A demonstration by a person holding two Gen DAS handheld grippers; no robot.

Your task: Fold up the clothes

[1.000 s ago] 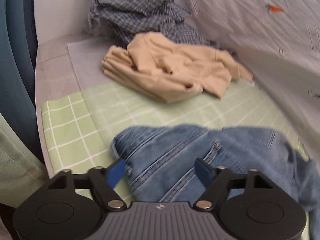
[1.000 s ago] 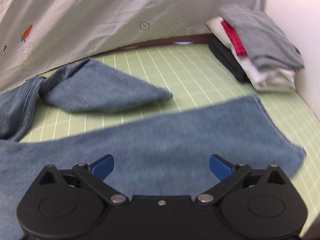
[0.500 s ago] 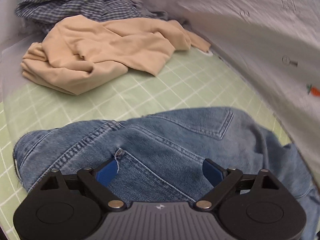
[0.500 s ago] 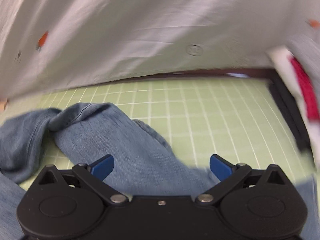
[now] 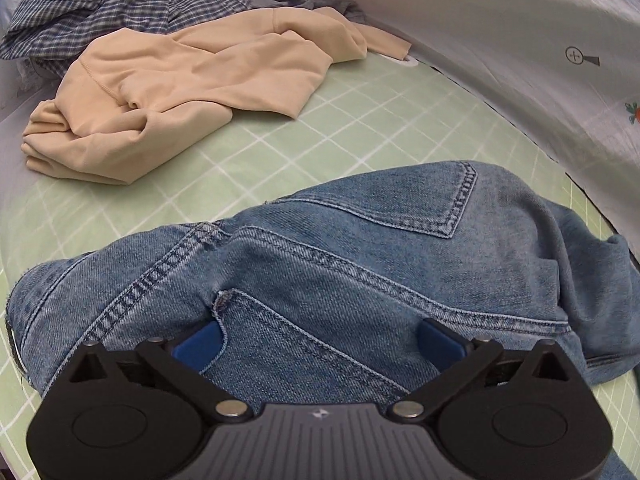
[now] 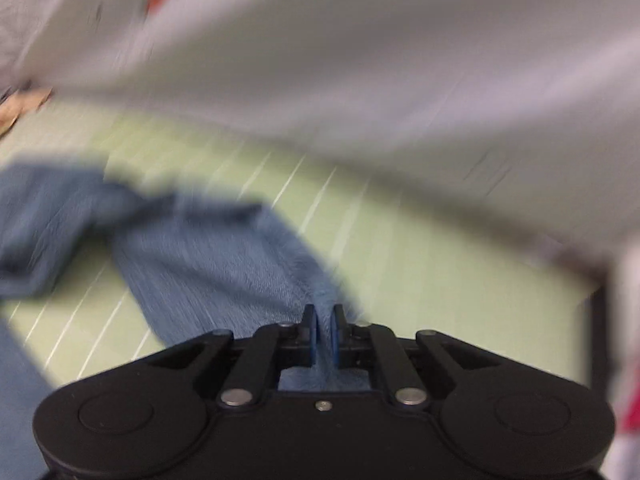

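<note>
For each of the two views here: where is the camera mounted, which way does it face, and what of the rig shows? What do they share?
Left wrist: sits on the left gripper, looks steeply down at the jeans seat; beige top and checked shirt beyond. Its jaws are opening, blue pads apart over the denim.
Right wrist: sits on the right gripper, looks down along a jeans leg, blurred. Its jaws are shut on denim.
Shared: the jeans, green checked mat, pale sheet.

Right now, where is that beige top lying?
In the left wrist view, the beige top lies crumpled on the green checked cover, upper left, beyond the jeans and just in front of the blue checked shirt.
</note>
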